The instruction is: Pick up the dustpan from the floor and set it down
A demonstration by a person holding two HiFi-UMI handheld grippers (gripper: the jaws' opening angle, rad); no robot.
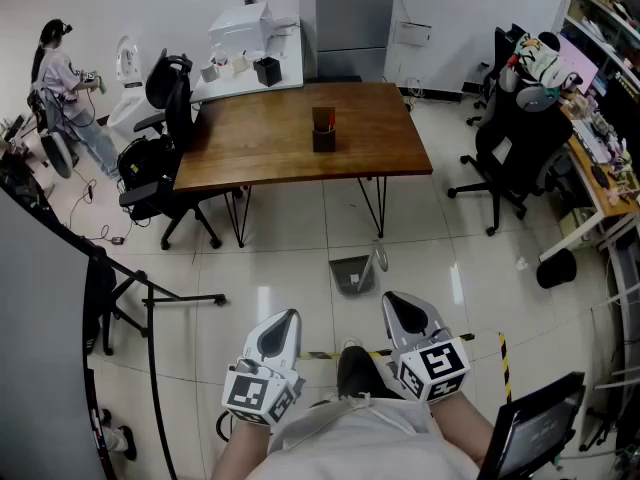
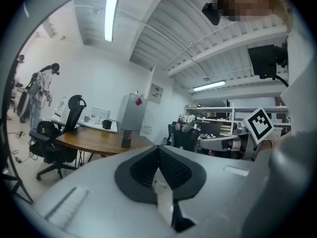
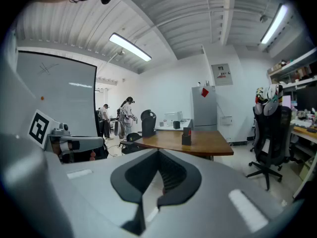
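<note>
A grey dustpan (image 1: 352,273) lies on the white tiled floor just in front of the wooden table (image 1: 260,148), its handle pointing right. My left gripper (image 1: 284,320) and right gripper (image 1: 400,306) are held side by side near my body, short of the dustpan and above the floor. Both point roughly level toward the table. In the left gripper view the left gripper (image 2: 158,151) has its jaws together with nothing between them. The right gripper (image 3: 158,155) looks the same in its own view. The dustpan is hidden in both gripper views.
A dark pen holder (image 1: 323,133) stands on the table. Black office chairs stand at left (image 1: 165,158) and right (image 1: 510,143). A black stand (image 1: 150,298) spreads its legs at left. Striped tape (image 1: 503,353) marks the floor. A person (image 1: 65,78) stands far left.
</note>
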